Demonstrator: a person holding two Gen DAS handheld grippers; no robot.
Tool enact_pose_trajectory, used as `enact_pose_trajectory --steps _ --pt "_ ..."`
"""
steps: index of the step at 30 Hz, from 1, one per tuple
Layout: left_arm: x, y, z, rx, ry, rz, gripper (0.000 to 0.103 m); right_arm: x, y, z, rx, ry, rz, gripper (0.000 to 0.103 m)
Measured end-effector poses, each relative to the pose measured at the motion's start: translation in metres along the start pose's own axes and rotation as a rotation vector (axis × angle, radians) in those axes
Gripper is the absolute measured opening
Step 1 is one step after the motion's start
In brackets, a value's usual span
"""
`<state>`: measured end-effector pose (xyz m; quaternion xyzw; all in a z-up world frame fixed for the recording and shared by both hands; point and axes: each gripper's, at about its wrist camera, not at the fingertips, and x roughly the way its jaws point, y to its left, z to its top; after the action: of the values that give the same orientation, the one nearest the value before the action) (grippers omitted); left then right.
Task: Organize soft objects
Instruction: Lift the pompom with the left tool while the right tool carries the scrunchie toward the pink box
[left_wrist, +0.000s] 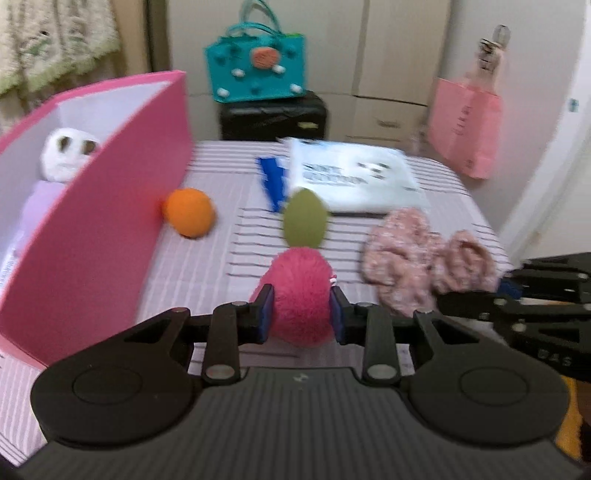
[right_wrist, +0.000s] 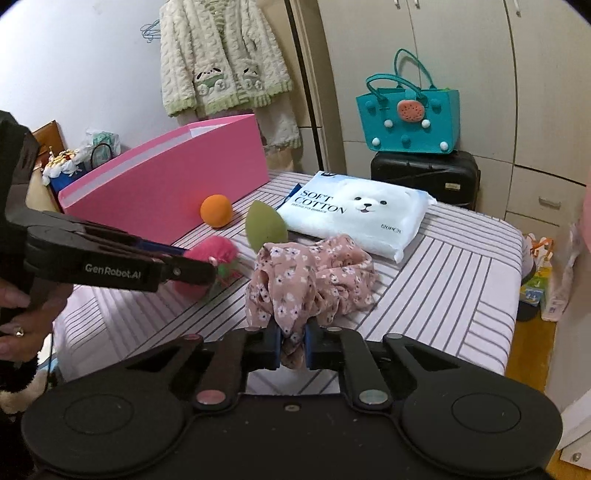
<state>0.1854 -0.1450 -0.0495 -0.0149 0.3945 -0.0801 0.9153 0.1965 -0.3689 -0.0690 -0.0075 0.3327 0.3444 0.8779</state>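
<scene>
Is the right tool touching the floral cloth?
Touching. The right wrist view shows the right tool with both blue pads pressed against a bunched fold of the floral cloth, no gap on either side.

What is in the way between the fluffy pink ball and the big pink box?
Nothing visible. The left gripper is shut on the pink pom-pom, and the striped surface toward the pink box looks bare. The orange ball sits farther back, beside the box wall.

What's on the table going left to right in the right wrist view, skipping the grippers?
Pink box → orange ball → green sponge → floral cloth → cotton pack.
</scene>
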Motion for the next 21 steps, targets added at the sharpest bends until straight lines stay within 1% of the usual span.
enact_pose_trajectory --steps 2,4,8,9,10,12,14,16,18,20,21 --pt "-0.001 -0.007 0.002 0.008 0.023 -0.052 0.03 -0.004 0.0 -0.001 0.01 0.007 0.002 0.014" --pt "-0.001 -0.014 0.002 0.031 0.042 -0.087 0.03 -0.01 0.002 -0.002 0.006 0.008 -0.026 0.014" --pt "-0.005 -0.02 0.003 0.068 0.058 -0.109 0.034 -0.024 0.002 -0.007 0.002 0.018 -0.071 0.014" --pt "-0.006 -0.019 0.003 0.069 0.057 -0.114 0.036 -0.027 0.0 -0.008 0.0 0.022 -0.08 0.014" --pt "-0.008 -0.018 0.003 0.077 0.052 -0.117 0.042 -0.029 -0.001 -0.01 -0.004 0.026 -0.085 0.014" --pt "-0.01 -0.016 0.004 0.087 0.041 -0.107 0.046 -0.033 -0.004 -0.012 -0.01 0.03 -0.084 0.015" --pt "-0.011 -0.015 0.005 0.098 0.044 -0.101 0.053 -0.032 -0.008 -0.013 -0.021 0.03 -0.089 0.02" --pt "-0.008 -0.015 0.005 0.108 0.068 -0.122 0.058 -0.03 -0.012 -0.014 -0.039 0.021 -0.12 0.021" --pt "-0.004 -0.016 0.005 0.118 0.092 -0.142 0.059 -0.027 -0.015 -0.014 -0.048 0.023 -0.138 0.025" --pt "-0.001 -0.02 0.005 0.147 0.104 -0.151 0.061 -0.025 -0.017 -0.013 -0.047 0.015 -0.161 0.039" --pt "0.0 -0.022 0.005 0.157 0.107 -0.152 0.062 -0.025 -0.017 -0.013 -0.049 0.013 -0.167 0.041"
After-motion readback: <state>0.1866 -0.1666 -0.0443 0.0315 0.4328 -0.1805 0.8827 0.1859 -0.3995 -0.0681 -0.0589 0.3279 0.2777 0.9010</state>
